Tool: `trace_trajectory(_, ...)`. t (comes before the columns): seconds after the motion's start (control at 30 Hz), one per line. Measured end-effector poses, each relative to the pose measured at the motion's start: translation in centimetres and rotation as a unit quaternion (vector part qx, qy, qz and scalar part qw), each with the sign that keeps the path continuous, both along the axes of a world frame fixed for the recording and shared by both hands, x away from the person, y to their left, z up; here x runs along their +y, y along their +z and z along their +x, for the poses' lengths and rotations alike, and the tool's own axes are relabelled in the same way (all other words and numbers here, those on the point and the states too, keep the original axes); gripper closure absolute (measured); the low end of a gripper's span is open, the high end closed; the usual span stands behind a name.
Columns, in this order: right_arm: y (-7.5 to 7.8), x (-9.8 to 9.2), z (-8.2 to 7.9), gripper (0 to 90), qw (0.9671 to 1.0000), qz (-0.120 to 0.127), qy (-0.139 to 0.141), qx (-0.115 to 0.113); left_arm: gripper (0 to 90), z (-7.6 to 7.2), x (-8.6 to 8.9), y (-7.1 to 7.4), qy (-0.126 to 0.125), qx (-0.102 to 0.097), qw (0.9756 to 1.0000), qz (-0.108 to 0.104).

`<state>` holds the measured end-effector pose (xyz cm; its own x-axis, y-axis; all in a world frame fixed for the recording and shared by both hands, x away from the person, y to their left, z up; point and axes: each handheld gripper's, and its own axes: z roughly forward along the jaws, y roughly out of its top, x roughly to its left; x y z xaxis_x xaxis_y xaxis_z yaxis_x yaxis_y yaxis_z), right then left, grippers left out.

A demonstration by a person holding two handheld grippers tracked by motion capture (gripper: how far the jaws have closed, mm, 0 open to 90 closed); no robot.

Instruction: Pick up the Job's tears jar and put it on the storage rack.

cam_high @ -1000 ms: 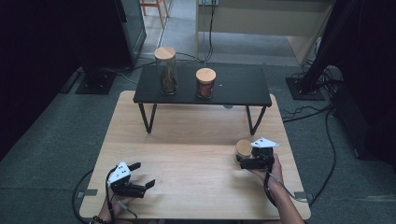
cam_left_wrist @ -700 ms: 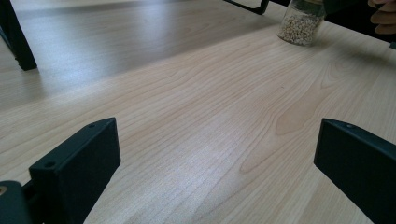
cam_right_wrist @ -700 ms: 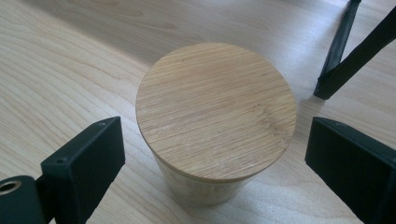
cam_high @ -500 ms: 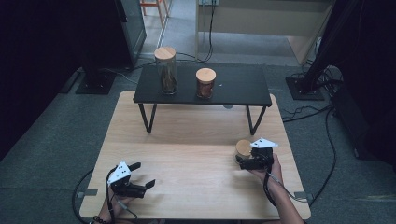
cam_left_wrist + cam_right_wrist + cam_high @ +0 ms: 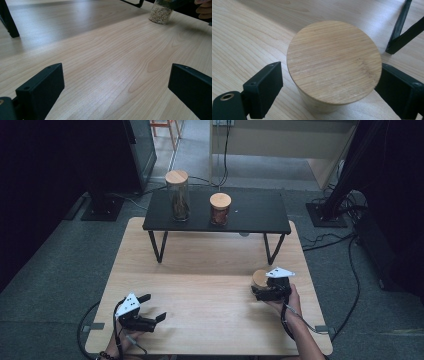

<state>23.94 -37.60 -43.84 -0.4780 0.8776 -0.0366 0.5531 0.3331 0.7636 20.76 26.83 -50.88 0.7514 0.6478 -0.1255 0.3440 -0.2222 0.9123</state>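
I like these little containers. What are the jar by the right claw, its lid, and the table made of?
The jar looks like clear glass: pale grains show through its wall. Its lid seems to be bamboo or light wood, matte, with fine straight grain lines. The table looks like pale wood or a wood-look laminate, smooth with a soft sheen and flowing grain; I cannot tell which.

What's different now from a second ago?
The right gripper has just been closing its jaws around the small jar; the right pad looks to touch it, the left stands a little off. The left gripper, open on the table, and both shelf jars kept still.
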Motion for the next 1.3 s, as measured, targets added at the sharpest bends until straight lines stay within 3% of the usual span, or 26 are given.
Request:
trace_trajectory(0.3, 0.3, 0.0, 0.3, 24.3, 1.0, 0.001, -0.002, 0.005, 0.5, 0.0, 0.0, 0.0, 0.0, 0.0, 1.0, -0.001)
trace_trajectory(0.97, 0.9, -0.1, 0.5, 25.3, 0.9999, 0.0, 0.002, 0.014, 0.5, 0.1, 0.1, 0.0, -0.002, 0.001, 1.0, -0.002)
trace_trajectory(1.3, 1.9, -0.1, 0.5, 25.4, 0.9999, -0.001, 0.005, 0.015, 0.5, 0.1, 0.1, 0.0, -0.002, 0.001, 1.0, -0.001)
